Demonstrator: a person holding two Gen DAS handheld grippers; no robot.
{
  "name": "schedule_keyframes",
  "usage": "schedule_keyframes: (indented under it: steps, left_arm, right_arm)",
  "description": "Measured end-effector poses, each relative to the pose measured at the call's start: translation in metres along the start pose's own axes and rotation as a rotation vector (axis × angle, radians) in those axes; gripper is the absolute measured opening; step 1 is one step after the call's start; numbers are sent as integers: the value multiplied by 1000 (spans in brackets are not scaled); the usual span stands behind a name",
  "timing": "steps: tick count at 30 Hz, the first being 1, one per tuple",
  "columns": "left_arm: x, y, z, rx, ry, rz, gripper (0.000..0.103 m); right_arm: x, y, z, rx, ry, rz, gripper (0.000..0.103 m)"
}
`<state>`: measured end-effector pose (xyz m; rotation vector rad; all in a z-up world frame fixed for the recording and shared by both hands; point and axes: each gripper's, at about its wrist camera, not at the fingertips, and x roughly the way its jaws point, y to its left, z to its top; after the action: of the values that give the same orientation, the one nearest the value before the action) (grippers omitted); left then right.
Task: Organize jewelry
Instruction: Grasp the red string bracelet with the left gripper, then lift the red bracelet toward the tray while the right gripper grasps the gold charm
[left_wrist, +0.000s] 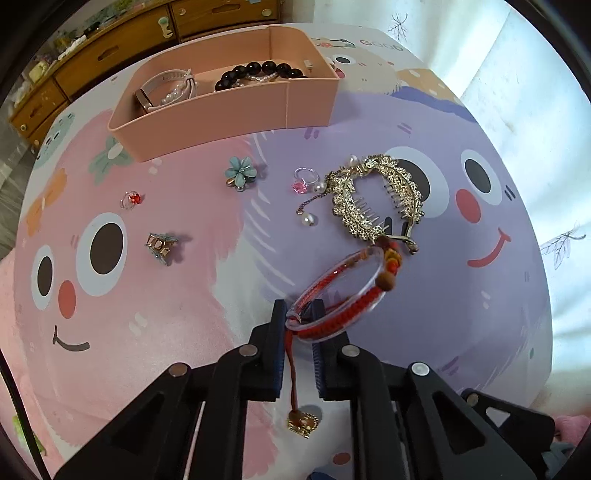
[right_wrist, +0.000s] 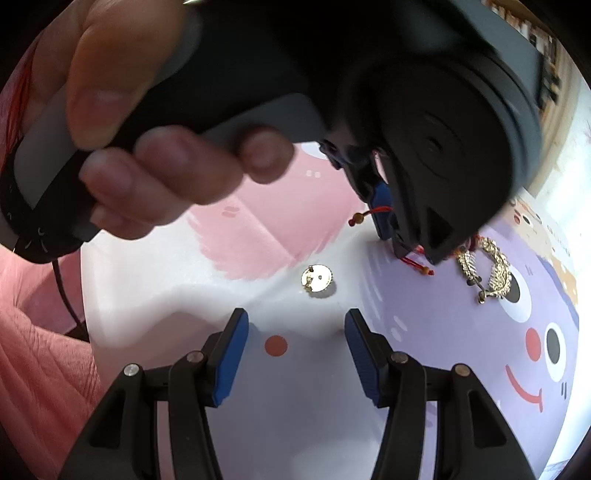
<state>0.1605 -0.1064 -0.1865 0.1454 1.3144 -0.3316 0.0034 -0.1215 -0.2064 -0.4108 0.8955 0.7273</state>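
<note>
Left tool (left_wrist: 300, 314) pinches the near rim of the clear bangle wrapped in red cord (left_wrist: 338, 291), lifted above the cartoon-print tabletop (left_wrist: 480, 314), its gold charm (left_wrist: 303, 421) dangling below. Beyond lies the gold leaf-shaped hair claw (left_wrist: 373, 199); further back, the pink rectangular tray (left_wrist: 236, 110). Right tool (right_wrist: 295, 334) hangs wide, gripping nothing.
</note>
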Motion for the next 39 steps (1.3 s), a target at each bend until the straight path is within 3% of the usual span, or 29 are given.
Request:
schedule_keyframes:
  steps: [5, 12, 23, 28, 31, 39]
  left_arm:
    - [3, 18, -4, -10, -31, -10, 10]
    - [-13, 44, -16, -46, -171, -64, 9]
    - [-25, 57, -12, -97, -252, -77, 9]
    - [-33, 63, -12, -106, -271, -45, 9]
    - [-37, 69, -13, -124, -274, -35, 9]
    - [-54, 83, -10, -140, -306, -12, 9]
  right_arm:
    - [1, -2, 2, 17, -7, -8, 54]
    - [-4, -9, 3, 25, -10, 4, 54]
    - [1, -10, 20, 24, -3, -9, 54]
    - [1, -2, 24, 57, -17, -18, 40]
    - [2, -9, 26, 81, -22, -29, 15]
    - [1, -31, 41, 119, -25, -19, 15]
